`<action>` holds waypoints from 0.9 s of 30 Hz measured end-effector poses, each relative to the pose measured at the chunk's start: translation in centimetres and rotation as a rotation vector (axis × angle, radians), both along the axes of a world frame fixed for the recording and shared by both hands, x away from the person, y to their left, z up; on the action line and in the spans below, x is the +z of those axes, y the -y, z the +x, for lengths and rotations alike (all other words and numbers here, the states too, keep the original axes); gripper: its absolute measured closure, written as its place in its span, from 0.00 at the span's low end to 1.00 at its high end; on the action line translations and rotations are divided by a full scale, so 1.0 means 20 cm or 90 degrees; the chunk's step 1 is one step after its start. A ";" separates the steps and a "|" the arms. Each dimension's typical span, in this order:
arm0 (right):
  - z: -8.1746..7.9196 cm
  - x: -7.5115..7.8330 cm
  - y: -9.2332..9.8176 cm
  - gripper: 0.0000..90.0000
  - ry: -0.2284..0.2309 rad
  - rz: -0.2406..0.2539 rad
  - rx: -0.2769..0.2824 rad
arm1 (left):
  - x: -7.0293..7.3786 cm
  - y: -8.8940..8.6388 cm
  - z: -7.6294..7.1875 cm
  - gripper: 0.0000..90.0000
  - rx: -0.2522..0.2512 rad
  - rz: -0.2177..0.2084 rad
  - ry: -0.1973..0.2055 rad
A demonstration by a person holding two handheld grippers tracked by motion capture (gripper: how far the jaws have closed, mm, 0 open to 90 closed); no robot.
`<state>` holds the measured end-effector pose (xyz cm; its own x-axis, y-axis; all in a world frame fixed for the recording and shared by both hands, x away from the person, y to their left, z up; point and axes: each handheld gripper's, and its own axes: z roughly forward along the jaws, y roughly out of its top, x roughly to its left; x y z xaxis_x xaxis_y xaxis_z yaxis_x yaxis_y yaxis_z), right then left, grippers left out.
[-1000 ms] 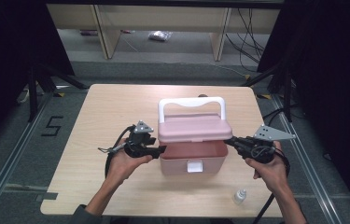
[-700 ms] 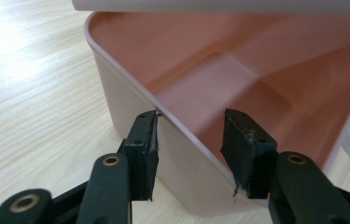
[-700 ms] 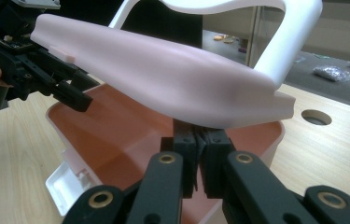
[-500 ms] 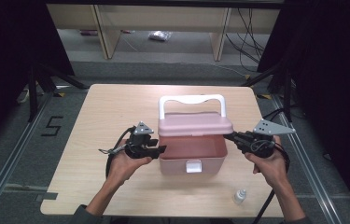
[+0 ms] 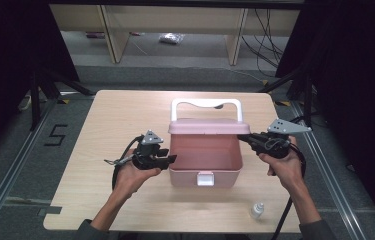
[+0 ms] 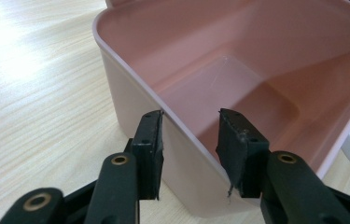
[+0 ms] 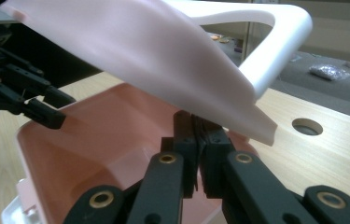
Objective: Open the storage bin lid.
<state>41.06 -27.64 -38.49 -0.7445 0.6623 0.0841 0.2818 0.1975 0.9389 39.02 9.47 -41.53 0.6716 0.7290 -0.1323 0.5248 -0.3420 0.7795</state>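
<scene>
A pink box (image 5: pixel 205 157) stands near the middle of the wooden worktop (image 5: pixel 110 120), with its front latch (image 5: pixel 205 178) turned toward the person. Its lid (image 5: pixel 209 126) is raised and stands tilted over the back edge, and the white handle (image 5: pixel 206 105) on the lid points away from the person. The inside of the box looks bare. The left tongs (image 5: pixel 171 160) are at the left wall of the box, and in the left gripper view (image 6: pixel 189 140) one jaw is outside this wall and the other is inside it. These jaws have just been closing; the outer pad is at the rim, but a gap remains between the inner pad and the wall, so they do not grip it yet. The right tongs (image 5: pixel 244 138) are at the right end of the lid. In the right gripper view (image 7: pixel 196 140) their jaws are clenched together just under the lid's edge; whether they pinch this edge I cannot tell. A small white bottle (image 5: pixel 257 210) stands on the worktop near the front right corner, well apart from the box.
</scene>
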 end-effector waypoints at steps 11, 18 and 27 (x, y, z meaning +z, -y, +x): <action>0.10 0.01 0.00 0.98 -0.011 0.002 -0.008 | 0.00 0.00 0.00 0.67 0.005 0.008 0.002; 0.17 0.00 -0.01 0.98 -0.006 0.005 -0.025 | 0.00 0.00 0.00 0.68 0.005 0.004 0.000; 0.25 0.00 -0.02 0.97 -0.012 0.002 -0.037 | 0.00 0.00 0.00 0.68 0.003 0.005 -0.001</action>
<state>46.11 -27.28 -38.54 -0.7025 0.7046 0.1003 0.3107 0.1768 0.9339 39.06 9.50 -41.48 0.6678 0.7334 -0.1274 0.5280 -0.3460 0.7755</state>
